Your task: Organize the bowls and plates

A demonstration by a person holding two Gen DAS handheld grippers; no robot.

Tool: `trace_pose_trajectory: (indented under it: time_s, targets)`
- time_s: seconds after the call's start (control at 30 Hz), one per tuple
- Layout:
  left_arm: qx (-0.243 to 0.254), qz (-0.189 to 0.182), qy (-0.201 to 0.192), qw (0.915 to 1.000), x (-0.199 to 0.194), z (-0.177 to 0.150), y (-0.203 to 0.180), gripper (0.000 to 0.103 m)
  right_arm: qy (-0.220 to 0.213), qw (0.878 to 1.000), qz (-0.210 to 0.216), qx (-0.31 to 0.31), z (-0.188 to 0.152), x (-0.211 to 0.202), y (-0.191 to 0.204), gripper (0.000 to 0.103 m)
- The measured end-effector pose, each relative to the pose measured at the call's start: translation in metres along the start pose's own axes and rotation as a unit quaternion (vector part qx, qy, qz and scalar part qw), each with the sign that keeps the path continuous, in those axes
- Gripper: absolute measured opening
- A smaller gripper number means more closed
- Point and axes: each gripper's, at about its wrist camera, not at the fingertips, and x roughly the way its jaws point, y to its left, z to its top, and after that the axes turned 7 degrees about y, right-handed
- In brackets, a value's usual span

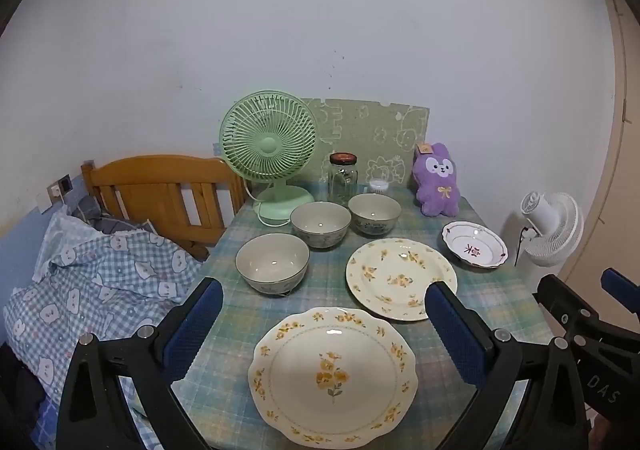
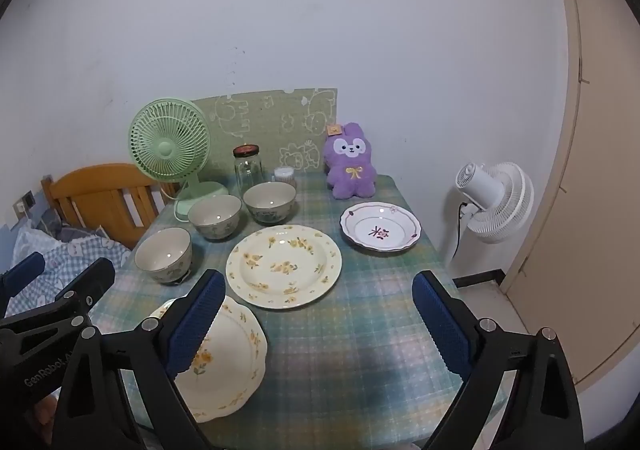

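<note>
While wide apart, L gripper [image 1: 325,324] above plate [image 1: 333,376].

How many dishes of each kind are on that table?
Bowls: 3
Yellow-flowered plates: 2
White dish with pink flower: 1
Total: 6

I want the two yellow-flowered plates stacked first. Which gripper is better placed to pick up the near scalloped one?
Left. The left gripper hangs open with the scalloped plate centred between its fingers. From the right gripper, also open, that plate lies off to its left, behind one finger, with bare tablecloth ahead.
</note>
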Motion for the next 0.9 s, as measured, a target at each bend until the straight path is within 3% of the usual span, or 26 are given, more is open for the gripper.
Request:
trace_pose_trajectory:
  time_s: [0.9]
  targets:
    - [0.011,-0.007,-0.010,0.9999,-0.0049,-0.0002,-0.0042,0.098,0.000,1.000,-0.007,0.002,0.0000,0.0020,0.0018,0.096]
